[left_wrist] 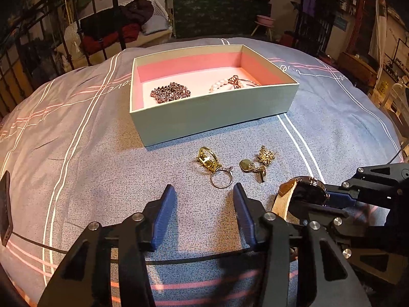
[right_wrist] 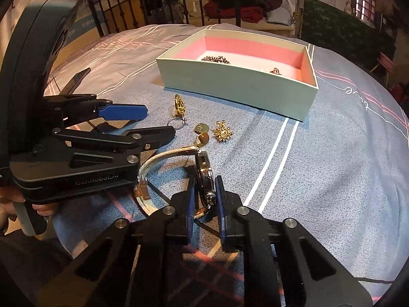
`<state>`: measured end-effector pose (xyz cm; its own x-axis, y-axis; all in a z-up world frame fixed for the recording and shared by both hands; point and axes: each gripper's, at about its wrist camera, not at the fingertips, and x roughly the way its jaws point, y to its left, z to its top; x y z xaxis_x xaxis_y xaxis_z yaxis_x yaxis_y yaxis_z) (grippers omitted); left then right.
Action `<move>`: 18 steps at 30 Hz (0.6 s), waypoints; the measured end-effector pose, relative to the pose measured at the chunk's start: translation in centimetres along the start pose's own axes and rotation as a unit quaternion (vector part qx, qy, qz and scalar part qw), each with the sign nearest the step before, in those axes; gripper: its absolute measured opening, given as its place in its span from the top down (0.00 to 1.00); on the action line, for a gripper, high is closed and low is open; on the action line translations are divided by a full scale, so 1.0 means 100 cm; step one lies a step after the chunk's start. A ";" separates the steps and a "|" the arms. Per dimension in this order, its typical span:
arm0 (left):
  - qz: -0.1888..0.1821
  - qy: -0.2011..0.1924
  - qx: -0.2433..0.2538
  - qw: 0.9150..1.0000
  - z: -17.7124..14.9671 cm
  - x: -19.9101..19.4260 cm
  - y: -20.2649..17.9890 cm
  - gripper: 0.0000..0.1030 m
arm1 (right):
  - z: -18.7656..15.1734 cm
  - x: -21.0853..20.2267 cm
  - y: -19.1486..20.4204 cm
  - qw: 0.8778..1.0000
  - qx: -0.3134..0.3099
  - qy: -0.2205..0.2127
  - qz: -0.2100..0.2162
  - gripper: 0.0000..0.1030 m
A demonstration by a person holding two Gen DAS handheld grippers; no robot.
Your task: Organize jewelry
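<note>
Right gripper [right_wrist: 204,192] is clamped edge-on across the wristwatch [right_wrist: 203,176] case, strap curving leftward under the half-open, empty left gripper [left_wrist: 203,199]; the jewelry box [right_wrist: 237,87] lies ahead.

Clothes pile [left_wrist: 120,23] behind striped bedspread [left_wrist: 76,153]
</note>
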<state>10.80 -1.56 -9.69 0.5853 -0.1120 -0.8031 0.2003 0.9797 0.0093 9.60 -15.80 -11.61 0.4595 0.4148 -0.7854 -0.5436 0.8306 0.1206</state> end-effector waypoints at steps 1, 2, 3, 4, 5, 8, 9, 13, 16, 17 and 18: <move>0.000 -0.003 0.000 1.000 0.000 -0.001 0.000 0.64 | 0.000 -0.001 0.000 1.000 -0.001 -0.001 -0.004 0.85; 0.001 -0.006 0.000 1.000 0.001 -0.003 0.000 0.68 | 0.001 -0.003 -0.001 1.000 -0.002 -0.003 -0.007 0.85; 0.000 -0.009 0.001 1.000 0.002 -0.005 0.000 0.71 | 0.001 -0.005 -0.001 1.000 -0.003 -0.007 -0.009 0.85; -0.001 -0.012 0.001 1.000 0.003 -0.007 0.000 0.71 | 0.002 -0.007 -0.002 1.000 -0.003 -0.011 -0.012 0.87; -0.002 -0.016 0.001 1.000 0.005 -0.010 0.001 0.72 | 0.004 -0.010 -0.003 1.000 -0.003 -0.015 -0.016 0.88; -0.008 -0.031 -0.004 0.999 0.013 -0.020 0.003 0.72 | 0.010 -0.018 -0.007 0.999 -0.008 -0.026 -0.026 0.88; -0.012 -0.036 -0.009 0.999 0.016 -0.023 0.004 0.72 | 0.013 -0.020 -0.008 0.999 -0.008 -0.031 -0.028 0.88; -0.014 -0.051 -0.018 0.998 0.027 -0.031 0.008 0.72 | 0.024 -0.030 -0.014 0.998 -0.010 -0.050 -0.036 0.88; -0.015 -0.060 -0.019 0.998 0.036 -0.035 0.008 0.72 | 0.035 -0.041 -0.017 0.997 -0.016 -0.069 -0.039 0.93; -0.018 -0.063 -0.019 0.998 0.039 -0.036 0.008 0.72 | 0.040 -0.044 -0.018 0.996 -0.019 -0.074 -0.042 0.93; -0.017 -0.067 -0.019 0.997 0.042 -0.037 0.008 0.72 | 0.045 -0.046 -0.019 0.996 -0.022 -0.077 -0.045 0.93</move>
<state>12.14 -1.04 -4.17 0.6781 -0.1644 -0.7163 0.1934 0.9802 -0.0420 11.64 -17.63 -5.47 0.6085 0.3947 -0.6885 -0.5241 0.8513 0.0249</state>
